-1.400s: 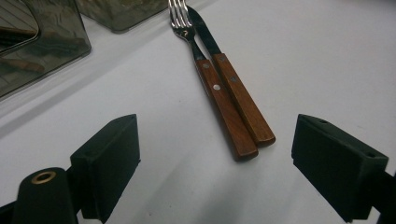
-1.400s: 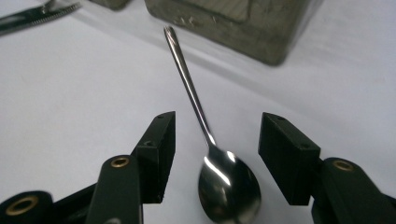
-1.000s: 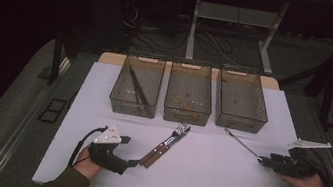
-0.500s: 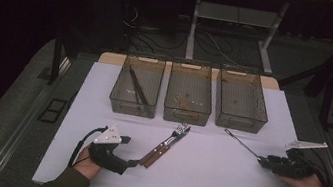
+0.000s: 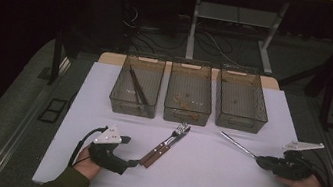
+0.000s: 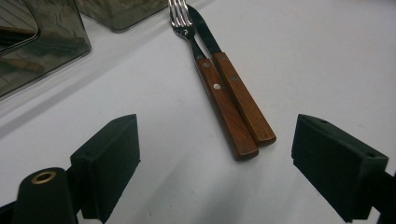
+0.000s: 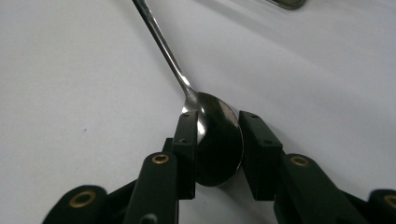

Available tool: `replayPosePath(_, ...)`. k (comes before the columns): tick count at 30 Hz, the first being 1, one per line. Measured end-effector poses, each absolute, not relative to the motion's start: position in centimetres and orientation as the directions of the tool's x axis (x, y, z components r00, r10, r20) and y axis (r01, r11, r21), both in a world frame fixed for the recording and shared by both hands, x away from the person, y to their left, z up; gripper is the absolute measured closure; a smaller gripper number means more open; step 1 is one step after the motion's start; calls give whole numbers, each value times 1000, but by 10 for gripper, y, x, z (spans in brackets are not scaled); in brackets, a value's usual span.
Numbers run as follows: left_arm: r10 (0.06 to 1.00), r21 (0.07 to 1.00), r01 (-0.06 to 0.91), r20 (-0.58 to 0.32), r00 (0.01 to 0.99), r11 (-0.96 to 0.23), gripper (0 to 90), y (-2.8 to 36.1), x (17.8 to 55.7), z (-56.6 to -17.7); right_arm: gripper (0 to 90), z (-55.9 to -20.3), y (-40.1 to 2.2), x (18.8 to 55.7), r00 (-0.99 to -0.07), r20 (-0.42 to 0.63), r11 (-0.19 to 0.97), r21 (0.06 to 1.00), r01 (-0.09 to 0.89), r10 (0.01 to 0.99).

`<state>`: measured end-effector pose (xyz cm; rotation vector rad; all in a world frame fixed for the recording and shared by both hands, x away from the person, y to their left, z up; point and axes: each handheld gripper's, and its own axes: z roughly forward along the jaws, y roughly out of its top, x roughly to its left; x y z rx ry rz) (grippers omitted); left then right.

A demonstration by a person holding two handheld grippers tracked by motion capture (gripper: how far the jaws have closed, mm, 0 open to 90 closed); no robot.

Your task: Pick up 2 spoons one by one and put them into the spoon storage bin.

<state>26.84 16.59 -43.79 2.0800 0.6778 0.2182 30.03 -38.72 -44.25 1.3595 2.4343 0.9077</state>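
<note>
Spoon (image 7: pixel 217 144) bowl sits clamped between the right gripper (image 7: pixel 218 140), whose jaws have just been closing onto it, so lifting looks ready. Left gripper (image 6: pixel 215 154) waits open before the fork (image 6: pixel 205 79) and knife (image 6: pixel 233 88).

A dim lab: white table (image 5: pixel 201 180), sorting bins (image 5: pixel 189 97), floor cables (image 5: pixel 213 42).

Dark room, white table (image 5: pixel 221 183), grey floor (image 5: pixel 9 114)

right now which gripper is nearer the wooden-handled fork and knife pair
Left. The left gripper sits open just short of the wooden-handled fork and knife pair; the right gripper is far across the table, closing around a steel spoon.
</note>
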Motion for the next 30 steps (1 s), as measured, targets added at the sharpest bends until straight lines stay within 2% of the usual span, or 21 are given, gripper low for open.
replayPosePath(12,544,814,384,-102,833,-435,140,166,268,-438,868,-436,-389,297,-609,136,409,625,665,781)
replayPosePath(21,543,815,382,-100,833,-436,139,166,268,-438,880,-434,-385,297,-632,109,444,620,647,767)
replayPosePath(30,541,815,381,-101,835,-436,139,166,268,-438,879,-429,-387,296,-621,150,399,647,650,769)
